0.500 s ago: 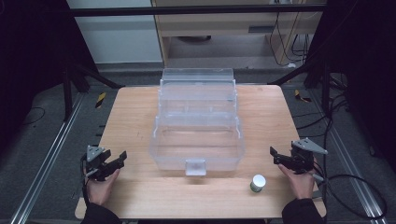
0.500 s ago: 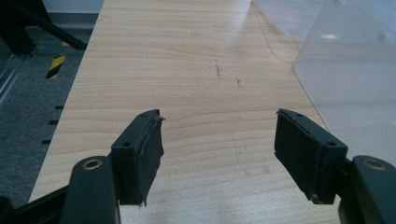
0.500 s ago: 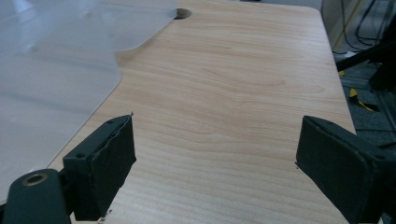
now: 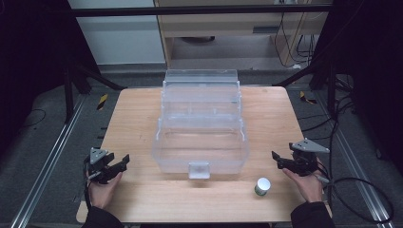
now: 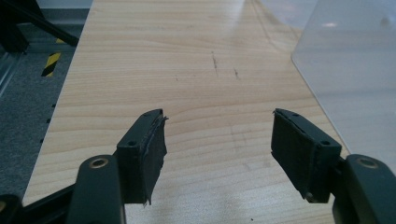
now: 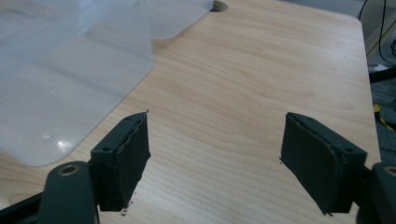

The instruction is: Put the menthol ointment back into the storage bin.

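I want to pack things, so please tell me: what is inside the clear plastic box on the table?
The clear plastic box looks empty: its stepped compartments show only the table through the walls. The front latch hides a little of its floor.

Left gripper [image 4: 115, 167] and right gripper [image 4: 283, 160], fingers [image 5: 148, 154] spread, both empty.

Dim room, grey floor [image 4: 43, 137], pale cabinet [image 4: 123, 38], wooden table [image 4: 138, 109]
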### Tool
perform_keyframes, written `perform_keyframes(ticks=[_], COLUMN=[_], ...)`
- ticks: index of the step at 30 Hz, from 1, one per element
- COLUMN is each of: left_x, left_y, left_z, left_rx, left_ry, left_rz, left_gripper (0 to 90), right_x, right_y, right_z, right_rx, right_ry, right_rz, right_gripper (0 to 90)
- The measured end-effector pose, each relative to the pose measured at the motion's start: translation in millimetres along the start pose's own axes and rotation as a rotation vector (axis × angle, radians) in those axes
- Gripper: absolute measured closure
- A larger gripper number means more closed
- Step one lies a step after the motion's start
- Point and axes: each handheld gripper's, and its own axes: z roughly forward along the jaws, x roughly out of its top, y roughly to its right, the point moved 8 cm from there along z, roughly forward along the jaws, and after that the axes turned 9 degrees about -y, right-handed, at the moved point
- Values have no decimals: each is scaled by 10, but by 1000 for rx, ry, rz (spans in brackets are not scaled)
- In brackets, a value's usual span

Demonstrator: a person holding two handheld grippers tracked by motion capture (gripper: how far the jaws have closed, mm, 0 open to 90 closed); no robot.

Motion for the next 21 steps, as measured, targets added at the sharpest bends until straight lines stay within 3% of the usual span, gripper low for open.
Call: perform_keyframes(ticks=[9, 17, 19, 21], left_x=[0, -4, -6, -6], left_y=[-13, 10, -2, -3], left_z=[-3, 8, 11, 14], left_rx=[4, -2, 2, 2], left_ry=[-5, -20, -24, -26], left_rz=[-8, 2, 0, -2], left_gripper=[358, 358, 353, 352], right_x=[251, 397, 421, 424], right_y=[-91, -199, -251, -269], right_z=[-207, -287, -287, -288], right_rx=[71, 104, 113, 115], right_ry=[-5, -62, -104, -121], right_rz=[-57, -135, -184, -197], right_gripper=[245, 242, 245, 245])
